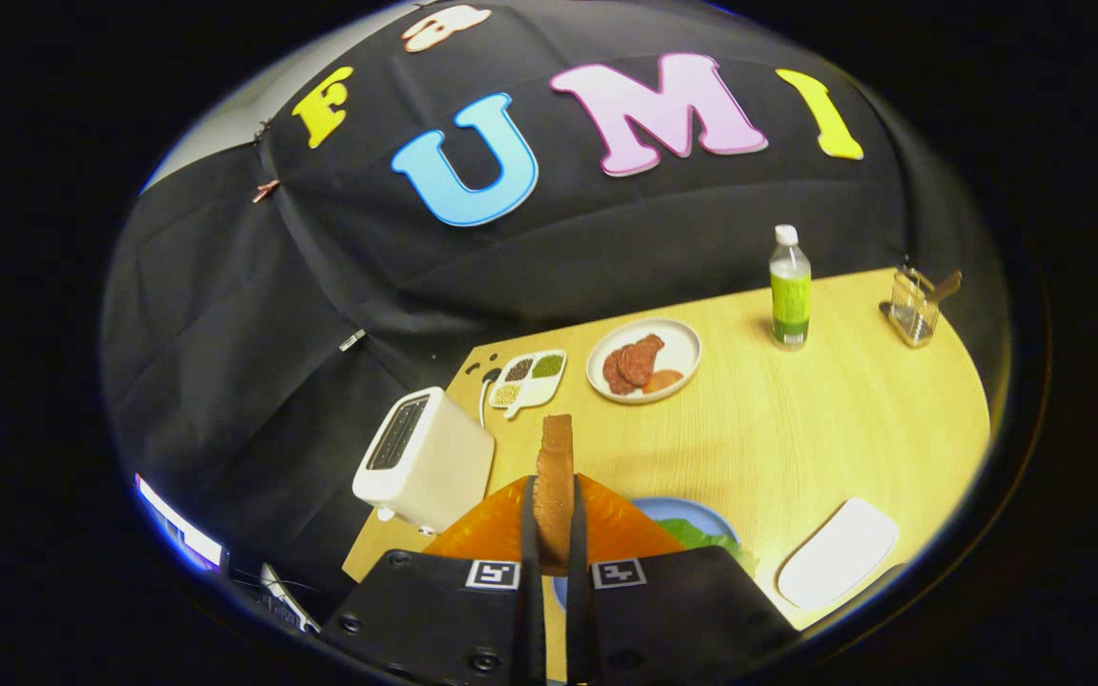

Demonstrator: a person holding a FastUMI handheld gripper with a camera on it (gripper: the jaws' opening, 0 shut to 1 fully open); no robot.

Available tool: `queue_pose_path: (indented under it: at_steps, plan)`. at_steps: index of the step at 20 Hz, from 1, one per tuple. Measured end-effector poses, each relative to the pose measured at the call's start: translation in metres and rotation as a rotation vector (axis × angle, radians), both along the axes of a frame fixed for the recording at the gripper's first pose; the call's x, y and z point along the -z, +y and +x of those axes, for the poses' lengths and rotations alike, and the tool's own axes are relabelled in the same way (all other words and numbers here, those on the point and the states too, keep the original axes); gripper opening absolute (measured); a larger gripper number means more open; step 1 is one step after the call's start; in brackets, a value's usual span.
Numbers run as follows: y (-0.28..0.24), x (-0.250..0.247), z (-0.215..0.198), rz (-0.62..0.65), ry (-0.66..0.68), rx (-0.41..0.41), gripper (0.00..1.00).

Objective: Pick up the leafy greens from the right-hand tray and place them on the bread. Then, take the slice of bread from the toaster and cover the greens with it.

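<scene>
A slice of bread (555,486) stands on edge between my fingers, and my gripper (554,534) is shut on it. It hangs above the table, to the right of the white toaster (423,459), whose slots look dark. Below and just right of the fingers lies a blue plate (692,514) with leafy greens (709,539) on it, partly hidden by the gripper body. The white tray (839,553) to the right of the plate is bare.
A white plate of meat slices (644,360) and a small divided dish of seeds (528,378) sit at the back. Farther right stand a green-labelled bottle (789,286) and a wire basket (913,305). The table edge runs behind the toaster.
</scene>
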State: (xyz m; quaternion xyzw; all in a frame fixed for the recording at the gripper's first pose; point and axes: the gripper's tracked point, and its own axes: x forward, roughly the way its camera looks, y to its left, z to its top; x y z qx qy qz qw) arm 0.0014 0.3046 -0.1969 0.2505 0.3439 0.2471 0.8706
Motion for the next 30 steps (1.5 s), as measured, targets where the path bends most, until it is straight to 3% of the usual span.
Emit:
queue_pose_path:
  at_steps: [8,12,15,18,20,22,24,30]
  plan:
    - [0.002,0.091,-0.019,0.175,0.231,0.072,0.13]
    - [-0.006,0.130,-0.022,0.137,0.278,0.119,0.13]
    - [-0.010,0.137,-0.026,0.086,0.259,0.096,0.13]
    - [-0.015,0.141,-0.027,0.024,0.253,0.080,0.21]
    - [-0.022,0.145,-0.026,-0.023,0.242,0.088,0.32]
    - [-0.029,0.143,-0.025,-0.049,0.222,0.098,0.58]
    - [-0.037,0.137,-0.021,-0.065,0.186,0.102,0.69]
    - [-0.059,0.096,-0.005,-0.161,-0.029,0.091,0.86]
